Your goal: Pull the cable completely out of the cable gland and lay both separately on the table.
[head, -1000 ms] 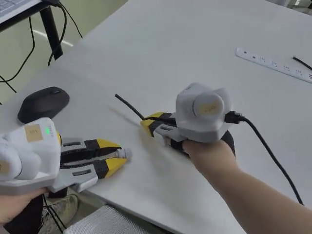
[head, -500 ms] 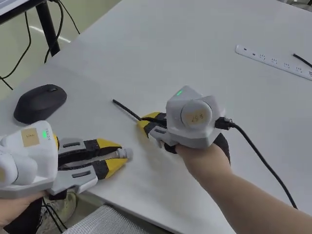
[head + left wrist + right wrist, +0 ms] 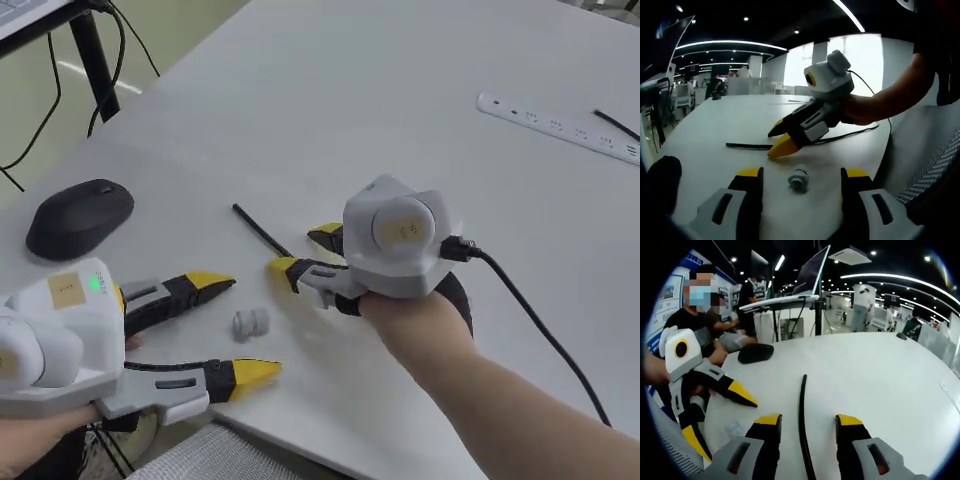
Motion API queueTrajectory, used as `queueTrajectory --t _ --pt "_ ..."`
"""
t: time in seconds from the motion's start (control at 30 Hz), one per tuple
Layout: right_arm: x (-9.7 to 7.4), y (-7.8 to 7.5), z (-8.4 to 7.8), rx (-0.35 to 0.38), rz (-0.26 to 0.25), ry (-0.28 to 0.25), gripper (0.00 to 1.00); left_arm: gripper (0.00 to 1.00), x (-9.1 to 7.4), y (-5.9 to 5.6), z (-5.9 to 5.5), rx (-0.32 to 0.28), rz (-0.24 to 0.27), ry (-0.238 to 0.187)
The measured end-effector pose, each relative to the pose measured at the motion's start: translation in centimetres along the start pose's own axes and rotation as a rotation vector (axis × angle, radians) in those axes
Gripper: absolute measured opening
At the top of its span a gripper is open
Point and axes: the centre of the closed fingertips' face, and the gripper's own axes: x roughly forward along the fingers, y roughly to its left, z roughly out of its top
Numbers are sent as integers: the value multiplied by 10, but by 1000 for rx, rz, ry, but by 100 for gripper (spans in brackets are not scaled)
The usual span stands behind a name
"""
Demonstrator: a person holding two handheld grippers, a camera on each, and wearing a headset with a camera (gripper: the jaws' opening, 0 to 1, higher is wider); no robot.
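Observation:
The small grey cable gland (image 3: pixel 250 322) lies on the white table between the spread jaws of my left gripper (image 3: pixel 238 327), touching neither one. In the left gripper view the gland (image 3: pixel 799 177) sits just ahead of the open left gripper (image 3: pixel 803 172). The black cable (image 3: pixel 258 228) lies flat on the table, apart from the gland. Its near end runs between the jaws of my open right gripper (image 3: pixel 304 250). In the right gripper view the cable (image 3: pixel 802 410) stretches straight away between the jaws of the right gripper (image 3: pixel 809 420), free of both.
A black computer mouse (image 3: pixel 80 215) rests at the left near the table edge. A white power strip (image 3: pixel 560 128) lies at the far right. The right gripper's own black lead (image 3: pixel 540 320) trails back along the person's arm. People sit beyond the table's left side.
My left gripper has opened and let go of the gland, which now lies on the table. My right gripper has opened and released the cable.

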Motion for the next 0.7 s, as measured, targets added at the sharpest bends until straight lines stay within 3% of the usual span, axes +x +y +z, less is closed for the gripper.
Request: queueTrajectory --t 0.07,0.17,0.33,0.6,0.7 --pt "-2 -4 2 18 -15 -14 52 69 1 -5 5 9 -16 1" --pt "-5 -13 5 28 -51 -36 74 96 8 -4 10 1 -7 12" --pt "-17 -26 9 83 -81 -67 98 99 9 -4 25 -35 -15 -10" --pt "-53 -46 -6 116 -123 -51 99 99 11 2 38 12 -2 2" --pt "-80 -60 -20 79 -148 7 99 99 15 -1 43 38 -6 7"
